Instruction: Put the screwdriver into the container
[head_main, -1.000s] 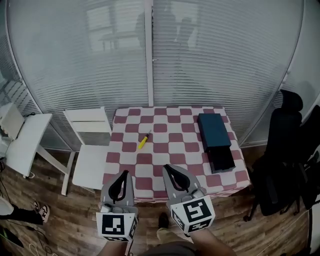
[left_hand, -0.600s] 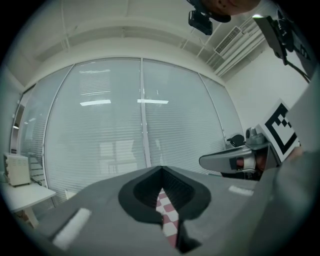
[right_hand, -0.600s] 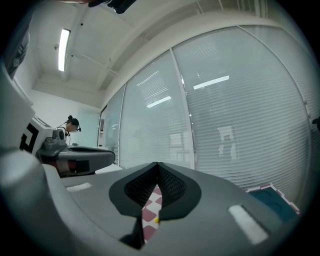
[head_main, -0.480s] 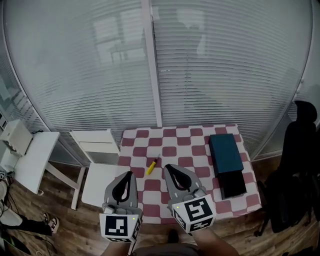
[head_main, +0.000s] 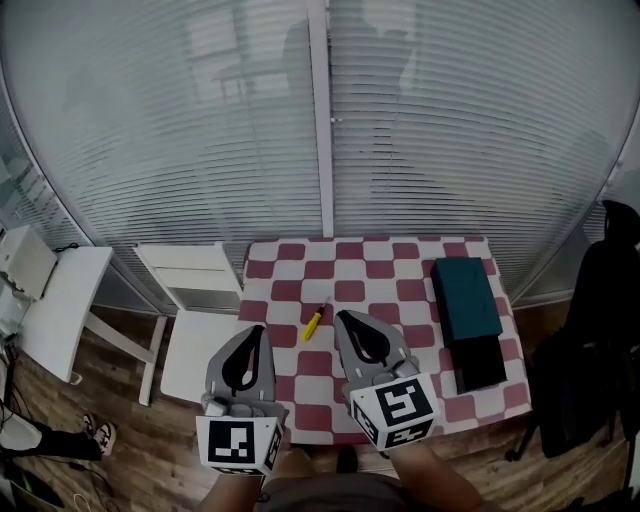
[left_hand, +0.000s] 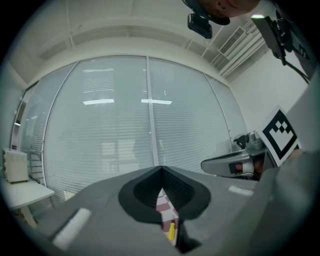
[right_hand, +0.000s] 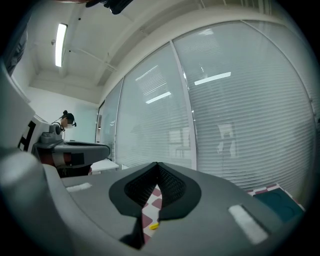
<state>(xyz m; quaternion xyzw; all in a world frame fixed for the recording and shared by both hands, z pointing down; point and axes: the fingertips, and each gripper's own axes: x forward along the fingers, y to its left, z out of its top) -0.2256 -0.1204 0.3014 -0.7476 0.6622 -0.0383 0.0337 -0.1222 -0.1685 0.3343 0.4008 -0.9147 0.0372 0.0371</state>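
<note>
Left gripper (head_main: 254, 331): jaws together, nothing held, at the near left corner of the checkered table (head_main: 360, 250). Right gripper (head_main: 345, 318): jaws together, empty, above the table's near side. Yellow-handled screwdriver (head_main: 315, 322) lies flat on the table, left of centre, between the two gripper tips. Dark teal container (head_main: 466, 298) sits at the table's right edge, well apart from the screwdriver.

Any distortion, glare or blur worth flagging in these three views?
Head view: strong fisheye bows the window blinds, dim overall, yet the screwdriver reads clearly. Left gripper view: dark vignetted corners, ceiling-light reflections on the glass. Right gripper view: same vignette, a bright ceiling light, near jaws soft.
</note>
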